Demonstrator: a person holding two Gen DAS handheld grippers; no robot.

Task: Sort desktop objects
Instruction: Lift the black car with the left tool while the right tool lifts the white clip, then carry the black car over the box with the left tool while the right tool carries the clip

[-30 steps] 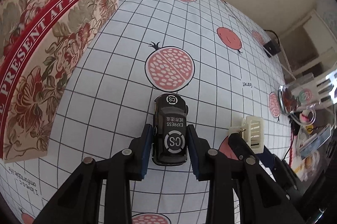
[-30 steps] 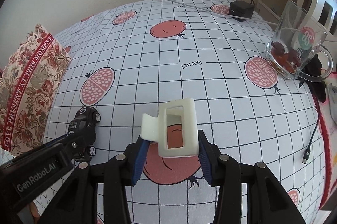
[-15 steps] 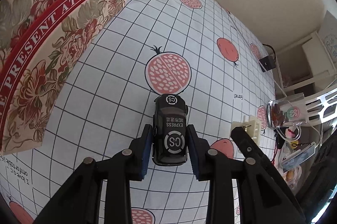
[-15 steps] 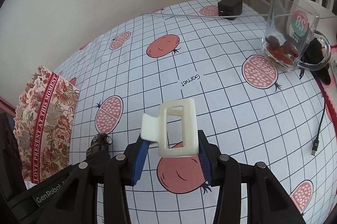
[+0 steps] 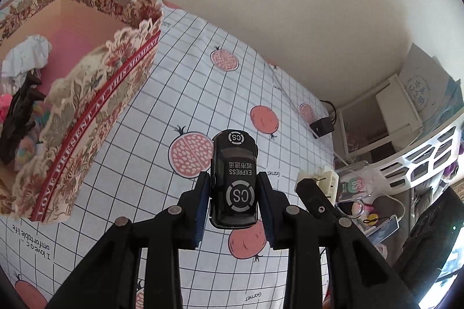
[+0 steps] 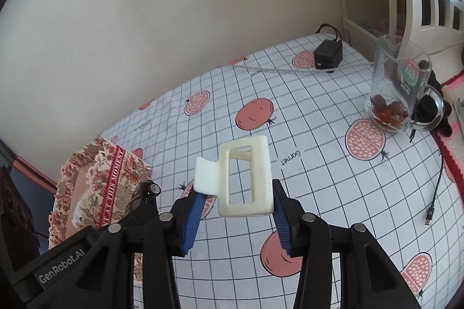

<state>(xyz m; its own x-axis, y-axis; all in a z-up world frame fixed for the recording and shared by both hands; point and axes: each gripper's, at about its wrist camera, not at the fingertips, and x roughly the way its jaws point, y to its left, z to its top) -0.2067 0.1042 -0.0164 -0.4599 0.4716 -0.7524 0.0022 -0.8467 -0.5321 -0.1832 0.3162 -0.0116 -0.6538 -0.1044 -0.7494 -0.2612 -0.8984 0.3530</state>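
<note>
1. The left tool [image 5: 234,201] gripped a black toy car [image 5: 234,181] by its sides, pads against the doors. This hold kept the car level and clear of the counter [image 5: 203,77], whose cover was a grid cloth with a fruit print.
2. The right tool [image 6: 233,210] clamped a cream hair clip [image 6: 246,178] across its wide body, so the clip stood upright and could not twist.
3. A flowered box [image 5: 95,111] stood open at the left and held crumpled paper and dark items. It was judged the likely drop point for both loads.
4. A glass mug [image 6: 400,88] and a black charger [image 6: 327,53] lay well apart from both tools.
</note>
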